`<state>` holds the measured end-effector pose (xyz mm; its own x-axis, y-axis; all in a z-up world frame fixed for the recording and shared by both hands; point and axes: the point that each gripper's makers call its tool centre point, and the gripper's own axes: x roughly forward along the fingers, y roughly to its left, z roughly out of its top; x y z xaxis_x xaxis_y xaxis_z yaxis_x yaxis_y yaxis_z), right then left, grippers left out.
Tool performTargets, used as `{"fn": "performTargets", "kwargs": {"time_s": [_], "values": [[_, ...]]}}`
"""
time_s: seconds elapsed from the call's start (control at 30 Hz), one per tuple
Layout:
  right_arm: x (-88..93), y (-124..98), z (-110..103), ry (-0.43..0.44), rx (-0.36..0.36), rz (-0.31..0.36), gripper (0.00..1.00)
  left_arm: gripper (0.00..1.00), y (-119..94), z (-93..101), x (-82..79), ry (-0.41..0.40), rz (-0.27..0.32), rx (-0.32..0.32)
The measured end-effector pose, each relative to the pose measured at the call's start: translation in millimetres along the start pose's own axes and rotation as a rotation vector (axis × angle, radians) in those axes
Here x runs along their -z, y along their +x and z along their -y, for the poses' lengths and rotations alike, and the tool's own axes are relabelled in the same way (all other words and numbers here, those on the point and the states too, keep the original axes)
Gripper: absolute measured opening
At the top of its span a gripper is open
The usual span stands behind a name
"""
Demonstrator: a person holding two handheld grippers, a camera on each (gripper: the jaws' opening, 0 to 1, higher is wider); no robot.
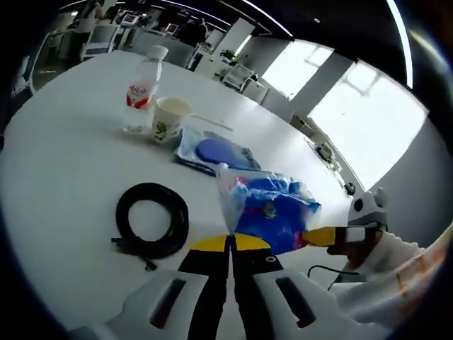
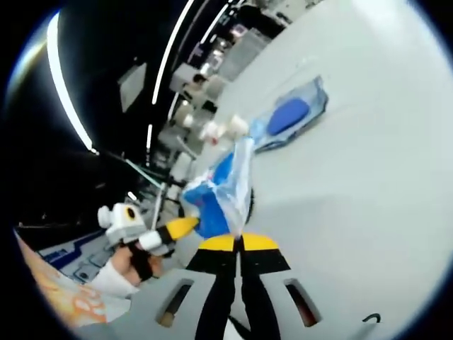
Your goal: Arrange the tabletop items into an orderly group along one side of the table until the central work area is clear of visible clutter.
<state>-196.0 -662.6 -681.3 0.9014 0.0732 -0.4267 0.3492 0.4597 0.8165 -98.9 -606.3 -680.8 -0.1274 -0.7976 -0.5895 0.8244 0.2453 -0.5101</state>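
— Closed tight, left gripper (image 1: 230, 241), pinching the blue plastic bag (image 1: 272, 205) at its corner, just above the white table (image 1: 64, 184).
— And right gripper (image 2: 237, 241)?
— Clamped on the same blue plastic bag (image 2: 216, 195), long axis running straight ahead.
— Beyond the bag?
— Left of it, black cable coil (image 1: 152, 219); past it, blue pouch (image 1: 212, 152), then paper cup (image 1: 170, 117) beside water bottle (image 1: 144, 88).

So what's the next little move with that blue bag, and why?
Probably carry the blue bag, pinched in both tongs, left and right, toward the bottle and paper cup, since those already stand grouped at the table's far side.
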Motion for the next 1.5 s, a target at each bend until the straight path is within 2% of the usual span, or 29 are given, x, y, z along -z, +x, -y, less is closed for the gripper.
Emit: {"fn": "performTargets", "kwargs": {"time_s": [0.1, 0.2, 0.37, 0.53, 0.6, 0.67, 0.87, 1.07, 1.23, 1.5], "values": [[-8.9, -8.6, 10.5, -0.006, 0.027, 0.026, 0.00, 0.00, 11.3, 10.6, 7.9, 0.053, -0.060, 0.046], [-19.0, -17.9, 19.6, 0.003, 0.040, 0.046, 0.00, 0.00, 25.7, 18.2, 8.9, 0.051, -0.092, 0.077], [-37.8, -33.3, 34.4, -0.017, 0.073, 0.064, 0.00, 0.00, 49.6, 36.0, -2.8, 0.112, -0.107, 0.121], [-55.0, -43.6, 49.6, -0.015, 0.110, 0.102, 0.00, 0.00, 75.1, 48.6, -17.0, 0.114, -0.139, 0.146], [-61.5, -47.3, 53.4, -0.012, 0.116, 0.115, 0.00, 0.00, 82.7, 55.2, -22.3, 0.188, -0.155, 0.157], [-70.1, -51.7, 60.3, -0.009, 0.128, 0.128, 0.00, 0.00, 90.9, 62.9, -27.3, 0.206, -0.168, 0.172], [-98.2, -63.8, 79.9, -0.027, 0.162, 0.147, 0.00, 0.00, 115.6, 77.5, -38.7, 0.193, -0.187, 0.193], [-127.7, -70.8, 101.5, -0.048, 0.195, 0.157, 0.00, 0.00, 143.2, 94.3, -44.0, 0.227, -0.228, 0.207], [-142.2, -72.7, 116.2, -0.042, 0.217, 0.162, 0.00, 0.00, 162.7, 101.0, -52.0, 0.259, -0.244, 0.207], [-164.2, -69.2, 142.9, -0.044, 0.244, 0.151, 0.00, 0.00, 193.4, 103.9, -58.8, 0.292, -0.303, 0.200]]}}
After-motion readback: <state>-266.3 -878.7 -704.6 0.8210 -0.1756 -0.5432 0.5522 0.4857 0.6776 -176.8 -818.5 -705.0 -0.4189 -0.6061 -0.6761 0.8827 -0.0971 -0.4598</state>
